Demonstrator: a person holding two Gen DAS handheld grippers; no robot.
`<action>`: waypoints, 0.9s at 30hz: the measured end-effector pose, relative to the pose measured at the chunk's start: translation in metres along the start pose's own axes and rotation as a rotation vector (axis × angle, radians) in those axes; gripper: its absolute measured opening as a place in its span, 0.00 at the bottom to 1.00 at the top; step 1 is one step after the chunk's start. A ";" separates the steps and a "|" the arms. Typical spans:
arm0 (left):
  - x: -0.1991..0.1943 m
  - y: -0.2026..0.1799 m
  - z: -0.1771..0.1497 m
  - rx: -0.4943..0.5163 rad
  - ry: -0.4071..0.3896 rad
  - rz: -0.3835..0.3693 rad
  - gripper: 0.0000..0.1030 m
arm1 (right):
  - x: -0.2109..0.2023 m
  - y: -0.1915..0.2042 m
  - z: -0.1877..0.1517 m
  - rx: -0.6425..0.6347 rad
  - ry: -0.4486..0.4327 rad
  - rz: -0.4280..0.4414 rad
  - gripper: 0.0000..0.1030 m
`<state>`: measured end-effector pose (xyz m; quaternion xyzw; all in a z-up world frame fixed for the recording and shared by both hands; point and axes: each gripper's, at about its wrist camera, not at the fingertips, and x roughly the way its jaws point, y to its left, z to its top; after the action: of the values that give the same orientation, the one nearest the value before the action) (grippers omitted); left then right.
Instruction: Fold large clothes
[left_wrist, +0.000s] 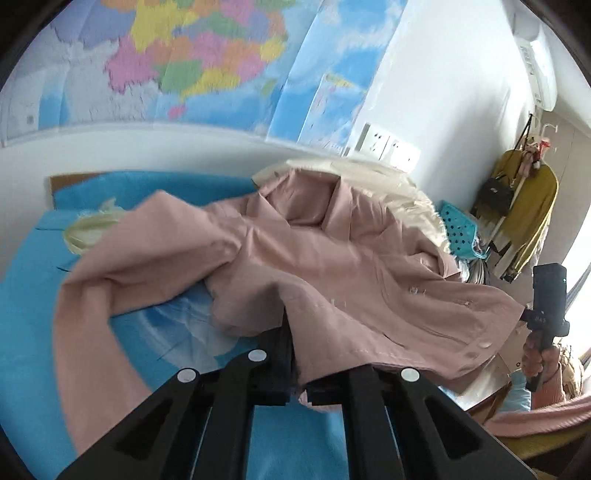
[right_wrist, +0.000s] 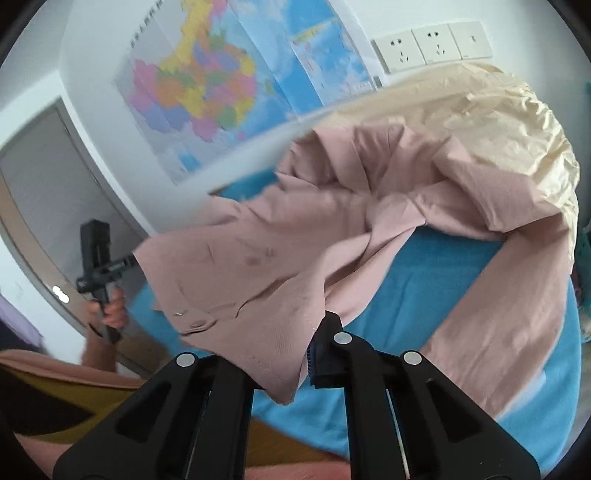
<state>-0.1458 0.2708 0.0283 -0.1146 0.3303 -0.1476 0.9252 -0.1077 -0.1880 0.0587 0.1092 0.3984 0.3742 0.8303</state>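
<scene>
A big blue cloth (left_wrist: 33, 280) covered the table, and a bright map (right_wrist: 207, 85) hung on the white wall behind it. On the blue cloth lay a large pink shirt (left_wrist: 332, 251), all bunched up, with one long sleeve (left_wrist: 85, 325) trailing toward the near edge. Its far part rested on a crinkly cream cloth (right_wrist: 498, 122) at the back of the table. The left gripper (left_wrist: 295, 354) had its two black fingers squeezed shut on the near hem of the pink shirt, and the hem was lifted off the table. The right gripper (right_wrist: 314, 354) was pinched shut on another spot of the same hem, holding it up too. Each camera could see the other gripper off to the side, held by a hand (right_wrist: 112, 310). A yellow coat (left_wrist: 532, 218) hung in the far corner, and three white wall sockets (right_wrist: 432, 44) sat beside the map.
</scene>
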 end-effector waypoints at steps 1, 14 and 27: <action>-0.009 -0.002 -0.002 0.017 0.007 0.009 0.03 | -0.005 0.001 -0.003 -0.011 0.012 -0.036 0.07; -0.022 0.009 -0.048 0.230 0.092 0.061 0.78 | 0.016 -0.014 -0.038 -0.213 0.435 -0.319 0.66; 0.015 0.011 0.006 0.228 -0.001 0.051 0.88 | -0.004 -0.009 -0.006 -0.234 0.253 -0.110 0.77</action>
<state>-0.1288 0.2761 0.0209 0.0000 0.3137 -0.1605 0.9359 -0.1089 -0.1979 0.0527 -0.0582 0.4590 0.3825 0.7997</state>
